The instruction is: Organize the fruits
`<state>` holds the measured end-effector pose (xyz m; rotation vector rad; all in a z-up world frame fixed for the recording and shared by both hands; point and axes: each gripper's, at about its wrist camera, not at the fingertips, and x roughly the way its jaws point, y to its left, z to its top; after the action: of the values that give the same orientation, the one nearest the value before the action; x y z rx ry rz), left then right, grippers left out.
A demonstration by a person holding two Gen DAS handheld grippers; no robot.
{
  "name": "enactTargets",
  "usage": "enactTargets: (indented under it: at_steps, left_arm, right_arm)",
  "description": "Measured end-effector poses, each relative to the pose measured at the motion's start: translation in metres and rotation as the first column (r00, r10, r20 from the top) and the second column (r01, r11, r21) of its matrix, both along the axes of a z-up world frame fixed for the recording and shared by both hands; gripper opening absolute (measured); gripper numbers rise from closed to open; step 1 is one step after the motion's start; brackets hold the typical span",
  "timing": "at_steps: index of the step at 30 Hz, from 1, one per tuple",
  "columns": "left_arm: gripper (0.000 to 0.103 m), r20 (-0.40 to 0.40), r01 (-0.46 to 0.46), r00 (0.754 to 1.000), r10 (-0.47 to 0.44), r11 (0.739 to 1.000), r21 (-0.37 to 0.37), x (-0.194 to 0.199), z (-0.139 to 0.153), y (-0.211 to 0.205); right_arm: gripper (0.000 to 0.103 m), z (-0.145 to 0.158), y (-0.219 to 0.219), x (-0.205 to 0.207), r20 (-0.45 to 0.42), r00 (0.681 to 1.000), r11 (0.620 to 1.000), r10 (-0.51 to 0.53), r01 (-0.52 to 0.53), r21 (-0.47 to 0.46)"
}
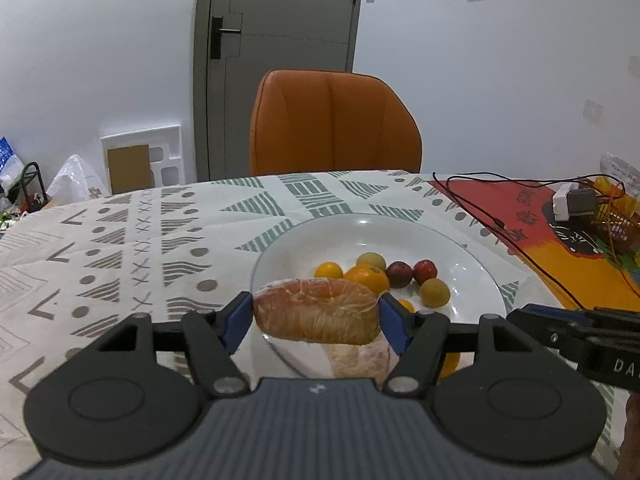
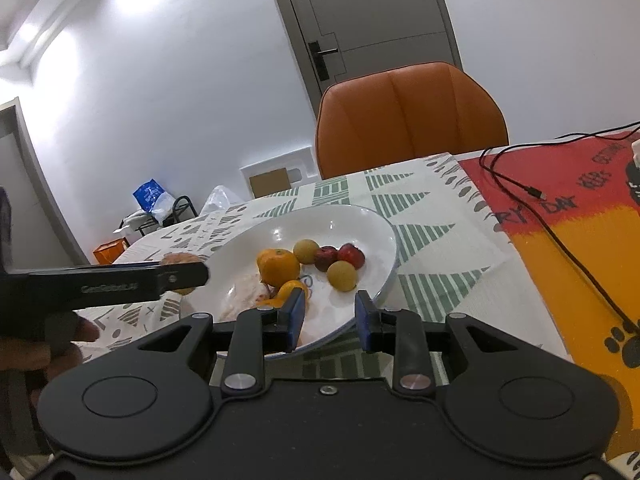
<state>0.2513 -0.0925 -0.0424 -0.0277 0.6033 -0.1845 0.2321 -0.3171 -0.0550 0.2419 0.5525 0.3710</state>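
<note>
Left wrist view: white plate (image 1: pixel 460 276) on patterned tablecloth (image 1: pixel 132 248) holds small fruits; left gripper (image 1: pixel 316 314) clamps a wrapped pomelo wedge (image 1: pixel 316 312) above the plate's near rim, long axis crosswise btwn pads, roughly level. Step looks like placing it; next move probably needs lowering w/o hitting the mandarin (image 1: pixel 368 278). Right gripper (image 2: pixel 329 316) hangs empty over the plate, jaws slightly parted.

I'm working in a home dining room: a tabletop (image 1: pixel 120 248) under a patterned cloth, an orange padded chair (image 1: pixel 332 124) pushed to its far edge, a grey interior door (image 1: pixel 280 40) behind, and bags (image 2: pixel 154 200) and packaging (image 1: pixel 142 164) against the white wall.
</note>
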Motion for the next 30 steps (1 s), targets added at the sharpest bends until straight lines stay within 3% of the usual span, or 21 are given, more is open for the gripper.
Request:
enactTargets:
  at_steps: [3,7,20,27,30]
  left_arm:
    - [0.070,-0.011,-0.021,1.000,0.021,0.999,0.029,0.001,0.000,-0.005]
    - [0.084,0.008,-0.045,0.999,0.045,0.999,0.019,-0.008,0.005,0.001]
    - [0.088,0.005,-0.105,0.994,0.105,0.994,-0.005,-0.034,0.017,0.024]
    - [0.091,0.014,-0.154,0.988,0.154,0.988,-0.023,-0.056,0.025,0.040]
    - [0.091,0.010,-0.175,0.984,0.176,0.984,-0.026,-0.067,0.028,0.048]
  right_arm:
    - [0.029,0.000,0.002,0.001,0.005,1.000,1.000,0.015,-0.015,0.002]
    - [0.031,-0.001,0.002,0.000,0.002,1.000,1.000,0.017,-0.017,0.015]
    - [0.043,0.006,0.006,-0.011,0.005,1.000,1.000,0.022,-0.022,0.014]
    - [0.059,0.013,0.012,-0.020,0.008,1.000,1.000,0.016,-0.016,0.001]
    - [0.077,0.016,0.015,-0.024,0.005,1.000,1.000,0.015,-0.015,-0.003]
